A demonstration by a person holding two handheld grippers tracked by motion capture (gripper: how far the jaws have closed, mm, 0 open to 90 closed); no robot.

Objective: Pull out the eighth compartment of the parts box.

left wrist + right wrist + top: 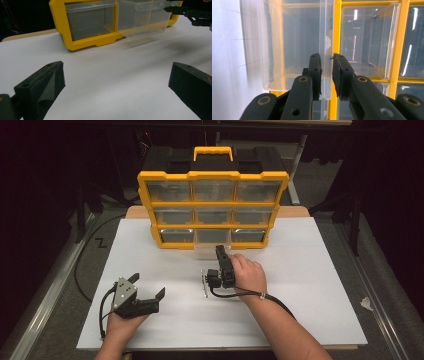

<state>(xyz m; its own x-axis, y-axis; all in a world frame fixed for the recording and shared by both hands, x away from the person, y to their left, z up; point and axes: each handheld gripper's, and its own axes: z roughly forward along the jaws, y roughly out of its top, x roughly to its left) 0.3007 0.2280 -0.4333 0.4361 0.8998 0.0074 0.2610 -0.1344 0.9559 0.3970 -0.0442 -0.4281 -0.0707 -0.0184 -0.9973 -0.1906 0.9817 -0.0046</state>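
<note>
At the far middle of the white table (310, 320) stands the yellow drawer cabinet (213, 210); its bottom-middle clear drawer (211, 251) juts toward six o'clock. The right gripper (326, 62), at the drawer's six o'clock, pinches its front wall. Open table lies behind for pulling. The left gripper (148, 286) idles open at eight o'clock.

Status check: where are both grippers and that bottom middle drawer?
Right gripper shut on clear drawer front lip. Drawer partly out of yellow organizer, bottom row, middle. Left gripper open on white table, holding nothing. Path ahead of drawer clear.
</note>
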